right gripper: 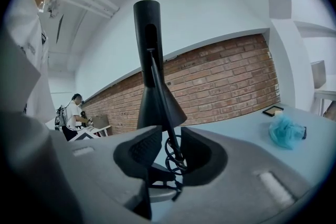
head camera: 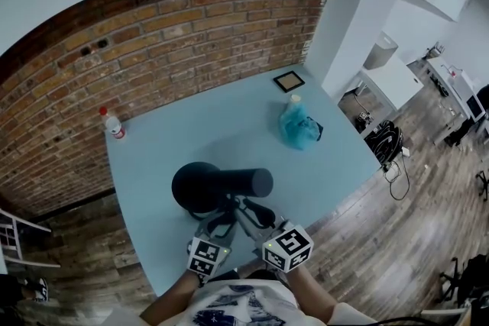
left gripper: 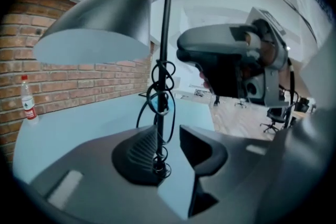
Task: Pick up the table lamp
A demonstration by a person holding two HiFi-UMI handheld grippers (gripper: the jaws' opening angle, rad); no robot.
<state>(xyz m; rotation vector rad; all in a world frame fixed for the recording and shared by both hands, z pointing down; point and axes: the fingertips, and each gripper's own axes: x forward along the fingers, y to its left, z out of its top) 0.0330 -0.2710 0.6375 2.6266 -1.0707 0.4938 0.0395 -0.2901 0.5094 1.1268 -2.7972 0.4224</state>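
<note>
Pale blue table (head camera: 229, 118) against a red brick wall (head camera: 153, 50), wooden floor around it, seen from steeply above. Black table lamp (head camera: 221, 183) standing at the table's near edge, wide shade (head camera: 200, 185) to the left, covering most of what lies beneath it in the head view.

Left gripper (head camera: 220, 224) and right gripper (head camera: 256, 216) reaching in side by side from the near side, both low at the lamp. Left gripper's jaws spread, the thin upright stem (left gripper: 165, 60) rising in the gap between them, no pad pressing on it. Cord (left gripper: 157, 97) looped in loose rings around the stem. Spot where the stem meets the table hidden behind the jaws.

Right gripper's jaws likewise apart, stem and cord coils between them, nearer the right-hand pad; contact there hard to judge.

Far left by the wall, a water bottle (head camera: 114, 124) with a red cap. Far right, a crumpled teal bundle (head camera: 299, 127), cloth or bag unclear, and a small dark framed square (head camera: 289, 80) beyond it. Small, distant person (right gripper: 73, 113) in the right gripper view.
</note>
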